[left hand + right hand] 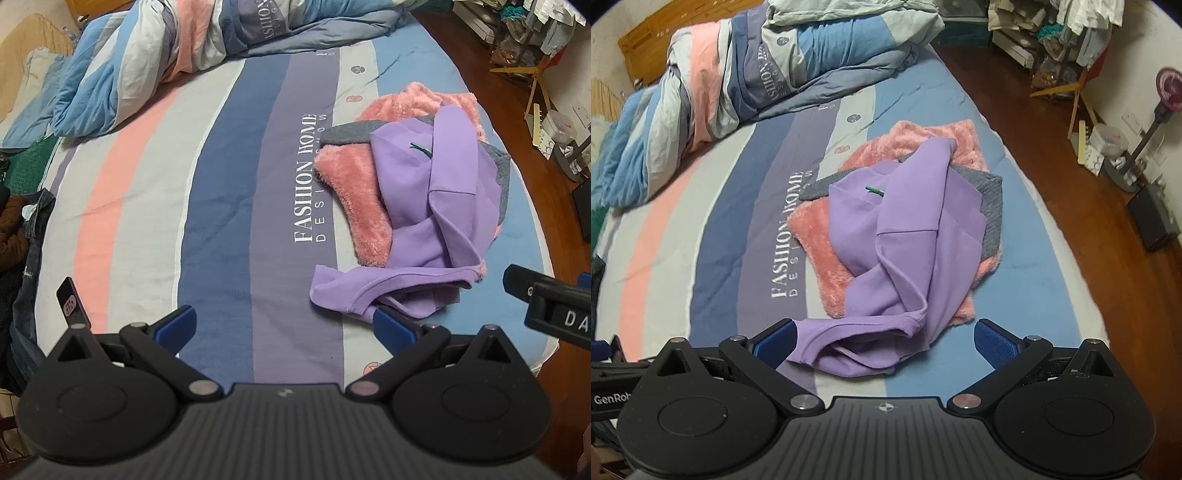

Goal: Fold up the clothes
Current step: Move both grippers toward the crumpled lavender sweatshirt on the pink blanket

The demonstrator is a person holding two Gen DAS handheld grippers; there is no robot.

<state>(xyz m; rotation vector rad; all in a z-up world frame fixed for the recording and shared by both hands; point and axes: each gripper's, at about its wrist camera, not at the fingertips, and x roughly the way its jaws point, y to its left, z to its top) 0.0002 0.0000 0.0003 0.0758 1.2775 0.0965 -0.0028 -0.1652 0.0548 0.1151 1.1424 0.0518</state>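
A crumpled purple sweatshirt [424,206] lies on the striped bed sheet [221,206], on top of a pink fluffy garment [354,192] and a grey garment [351,133]. My left gripper [284,328] is open and empty above the sheet, left of the sweatshirt's near hem. My right gripper [884,341] is open, with the purple sweatshirt [905,236] hem lying between its fingers; its left pad [775,345] is at the hem's edge. The pink garment [820,243] and grey garment [991,214] show under it. The right gripper's body shows at the left wrist view's right edge [554,306].
A rumpled striped duvet [155,62] lies at the bed's far end. Dark clothes [22,236] hang by the bed's left side. Wooden floor [1052,140] with cluttered shelves, a fan stand [1137,147] and boxes lies to the right.
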